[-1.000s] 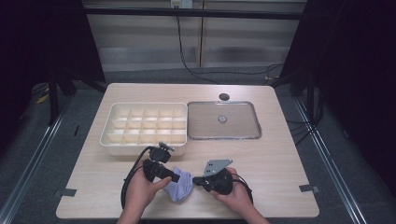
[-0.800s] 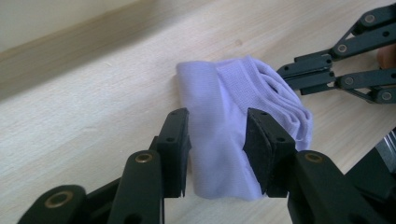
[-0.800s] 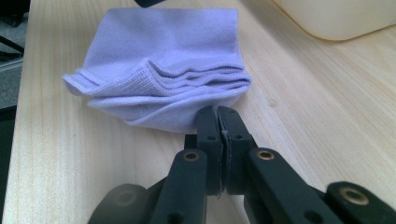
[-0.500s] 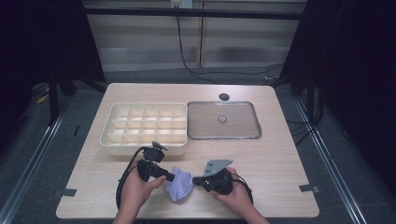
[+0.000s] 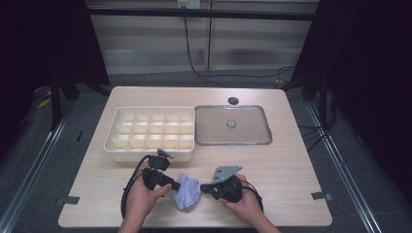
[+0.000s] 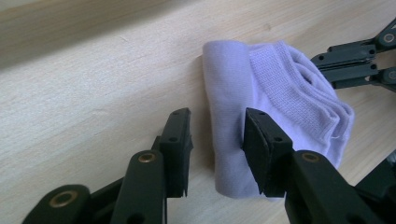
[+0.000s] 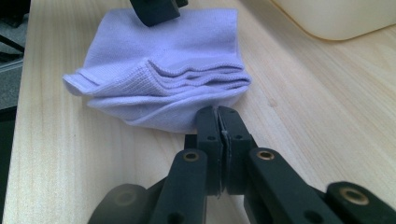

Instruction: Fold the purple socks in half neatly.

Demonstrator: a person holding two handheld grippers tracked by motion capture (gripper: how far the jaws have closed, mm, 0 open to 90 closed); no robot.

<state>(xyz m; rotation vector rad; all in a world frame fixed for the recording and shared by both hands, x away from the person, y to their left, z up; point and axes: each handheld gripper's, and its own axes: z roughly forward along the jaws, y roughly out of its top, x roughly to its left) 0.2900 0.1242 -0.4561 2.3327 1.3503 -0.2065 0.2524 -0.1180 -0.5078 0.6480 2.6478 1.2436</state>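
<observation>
One folded lilac cloth (image 5: 187,191) lies on the wooden table (image 5: 291,165), on the person's side of the cream compartment tray (image 5: 150,133), between the two grippers. Its far edge in the left gripper view is cut off behind the left gripper's (image 6: 217,140) own jaw, and whether any fabric sits in the right gripper's (image 7: 218,116) pinch cannot be made out. From above, the cloth's long axis runs roughly from the tray toward the person, with its layered, ribbed edges facing the right gripper. The left gripper's jaws stand spread: one pad rests against the cloth's rolled fold, the other is over bare wood just beside it. The right gripper's jaws are pressed together, their tips touching the cloth's lower fold. Beside the tray lies a clear lid (image 5: 232,125).
</observation>
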